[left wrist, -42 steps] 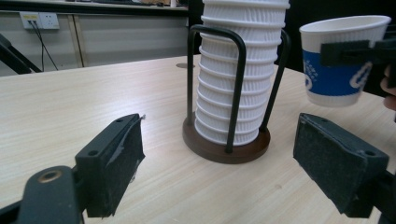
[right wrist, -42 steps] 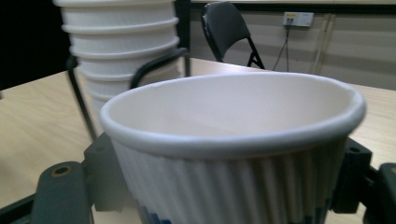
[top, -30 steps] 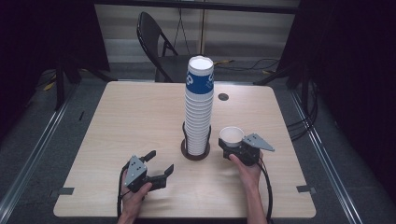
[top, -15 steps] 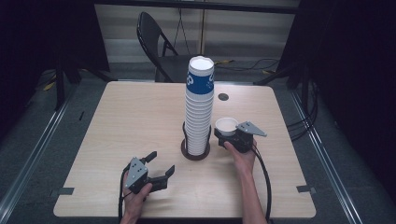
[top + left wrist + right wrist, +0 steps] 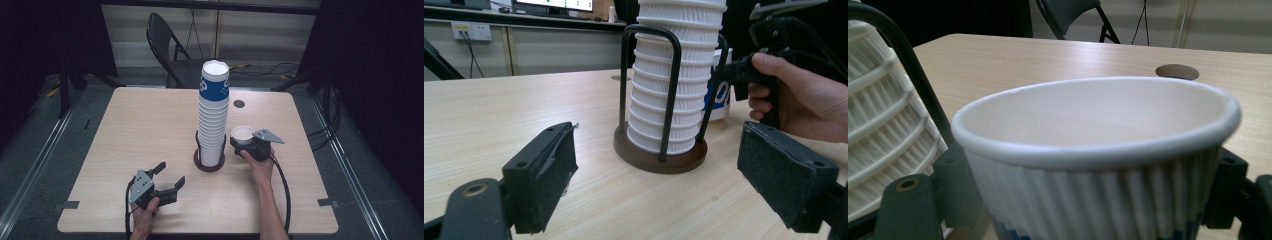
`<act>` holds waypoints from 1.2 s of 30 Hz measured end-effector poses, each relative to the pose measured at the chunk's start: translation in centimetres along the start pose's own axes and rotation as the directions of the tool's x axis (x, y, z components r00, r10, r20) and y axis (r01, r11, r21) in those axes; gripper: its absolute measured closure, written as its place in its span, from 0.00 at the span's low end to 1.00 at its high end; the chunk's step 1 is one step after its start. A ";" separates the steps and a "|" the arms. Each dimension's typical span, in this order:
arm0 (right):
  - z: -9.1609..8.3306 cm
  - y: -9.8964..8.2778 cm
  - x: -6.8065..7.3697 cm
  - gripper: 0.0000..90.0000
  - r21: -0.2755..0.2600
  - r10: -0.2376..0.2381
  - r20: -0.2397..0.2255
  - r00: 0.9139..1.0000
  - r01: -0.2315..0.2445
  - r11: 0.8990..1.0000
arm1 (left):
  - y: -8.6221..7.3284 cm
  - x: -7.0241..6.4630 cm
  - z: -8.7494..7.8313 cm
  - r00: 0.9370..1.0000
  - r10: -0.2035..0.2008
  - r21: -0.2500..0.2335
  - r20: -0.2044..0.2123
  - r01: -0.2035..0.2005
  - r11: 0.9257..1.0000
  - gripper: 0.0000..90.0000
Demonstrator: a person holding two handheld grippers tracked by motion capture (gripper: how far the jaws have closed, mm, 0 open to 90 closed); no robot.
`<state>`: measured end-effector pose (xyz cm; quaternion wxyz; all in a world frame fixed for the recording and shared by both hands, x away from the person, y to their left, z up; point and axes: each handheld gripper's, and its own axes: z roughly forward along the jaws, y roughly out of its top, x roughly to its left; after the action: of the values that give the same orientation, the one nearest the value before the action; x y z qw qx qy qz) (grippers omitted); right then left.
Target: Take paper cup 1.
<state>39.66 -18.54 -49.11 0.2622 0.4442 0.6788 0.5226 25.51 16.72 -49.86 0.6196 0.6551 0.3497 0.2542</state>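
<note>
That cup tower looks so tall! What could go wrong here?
The tall stack of cups stands in a short wire holder, so a bump from the right gripper might topple its upper part. That gripper squeezes a single paper cup right beside the stack; too hard a squeeze could crush it.

Overhead, looking forward and down on table [image 5: 125, 130]; both gripper views low, close, sharing cup stack [image 5: 214, 115] at 12 o'clock.

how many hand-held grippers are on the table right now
2. The left hand-held gripper sits near the table's front edge, jaws open. The right hand-held gripper is beside the cup stack, closed on a single paper cup.
</note>
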 end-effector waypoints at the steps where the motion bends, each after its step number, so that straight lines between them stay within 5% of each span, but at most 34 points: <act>1: -0.1 -0.1 0.0 0.21 -0.002 0.002 -0.005 1.000 -0.002 1.000 | 0.0 0.0 0.0 1.000 0.002 -0.001 0.000 -0.002 1.000 0.17; 23: -2.1 -0.9 -0.4 0.16 0.119 -0.010 0.026 1.000 0.007 0.993 | 0.0 0.3 0.0 1.000 -0.024 0.000 -0.017 0.024 1.000 0.17; 36: -3.6 -1.2 -0.3 0.16 0.132 0.012 0.036 0.999 -0.017 0.991 | 0.1 0.2 0.1 0.999 -0.020 0.014 -0.030 0.021 1.000 0.18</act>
<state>36.45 -20.59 -49.13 0.2403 0.4749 0.7039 0.4703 25.74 16.80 -49.82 0.6123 0.6521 0.3673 0.2550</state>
